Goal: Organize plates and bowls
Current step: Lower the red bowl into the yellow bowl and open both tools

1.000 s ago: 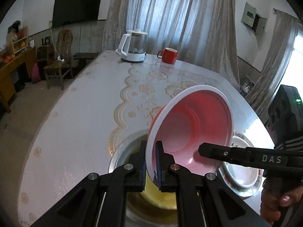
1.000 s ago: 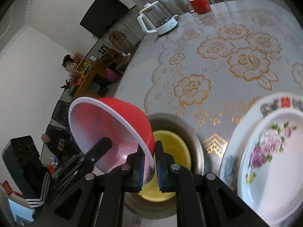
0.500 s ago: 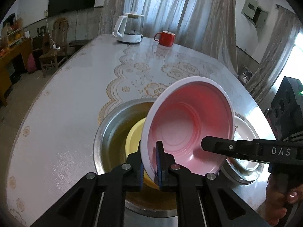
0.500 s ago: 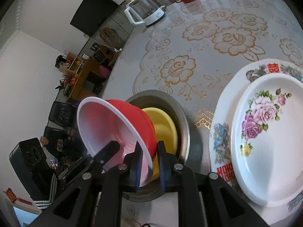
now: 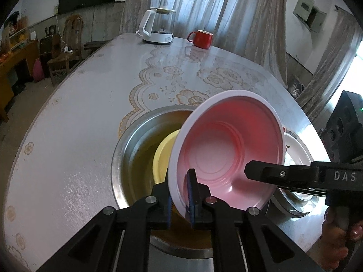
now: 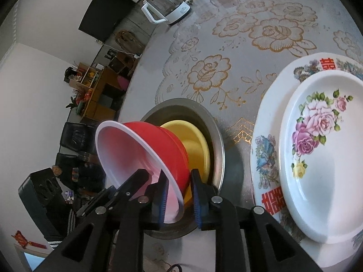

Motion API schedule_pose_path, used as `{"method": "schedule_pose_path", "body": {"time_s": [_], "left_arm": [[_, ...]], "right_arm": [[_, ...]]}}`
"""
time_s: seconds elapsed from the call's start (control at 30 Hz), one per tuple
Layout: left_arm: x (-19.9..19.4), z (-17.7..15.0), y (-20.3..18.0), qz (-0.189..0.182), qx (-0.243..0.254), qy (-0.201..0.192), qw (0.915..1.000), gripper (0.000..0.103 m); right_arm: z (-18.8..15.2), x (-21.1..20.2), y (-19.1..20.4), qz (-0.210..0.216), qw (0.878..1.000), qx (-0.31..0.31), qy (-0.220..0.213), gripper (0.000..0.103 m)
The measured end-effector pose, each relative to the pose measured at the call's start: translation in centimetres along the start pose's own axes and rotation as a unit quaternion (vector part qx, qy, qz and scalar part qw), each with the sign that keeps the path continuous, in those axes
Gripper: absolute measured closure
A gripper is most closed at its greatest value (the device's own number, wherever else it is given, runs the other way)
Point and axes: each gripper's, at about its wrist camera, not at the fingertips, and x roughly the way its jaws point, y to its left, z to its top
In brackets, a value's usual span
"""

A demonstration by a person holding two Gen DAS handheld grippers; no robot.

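A red bowl with a white rim and pink inside is tilted over a yellow bowl that sits in a steel basin. My left gripper has its jaws around the red bowl's near rim, with a small gap. My right gripper straddles the opposite rim of the red bowl, jaws parted and loose. The yellow bowl and steel basin also show there. The right gripper's finger reaches into the bowl in the left wrist view.
Two stacked plates lie right of the basin: a floral white plate on a larger patterned plate. A white kettle and a red mug stand at the table's far end. A chair stands left of the table.
The red bowl has come down onto the yellow bowl in the basin. Both grippers' jaws have widened from a tight pinch on its rim.
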Motion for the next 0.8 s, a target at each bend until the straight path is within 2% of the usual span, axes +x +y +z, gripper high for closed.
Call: {"method": "schedule_pose_path", "body": {"time_s": [0.1, 0.37, 0.8], "left_arm": [[0.1, 0.0, 0.4, 0.001, -0.010, 0.001, 1.0000, 0.090], [-0.2, -0.1, 1.0, -0.006, -0.030, -0.007, 0.9995, 0.085], [0.0, 0.7, 1.1, -0.007, -0.044, -0.019, 0.9988, 0.064]], "right_arm": [[0.0, 0.0, 0.0, 0.002, 1.000, 0.007, -0.002, 0.076], [-0.2, -0.4, 0.1, -0.003, 1.000, 0.007, -0.027, 0.073], [0.1, -0.6, 0.6, 0.026, 0.999, 0.012, -0.040, 0.070]]}}
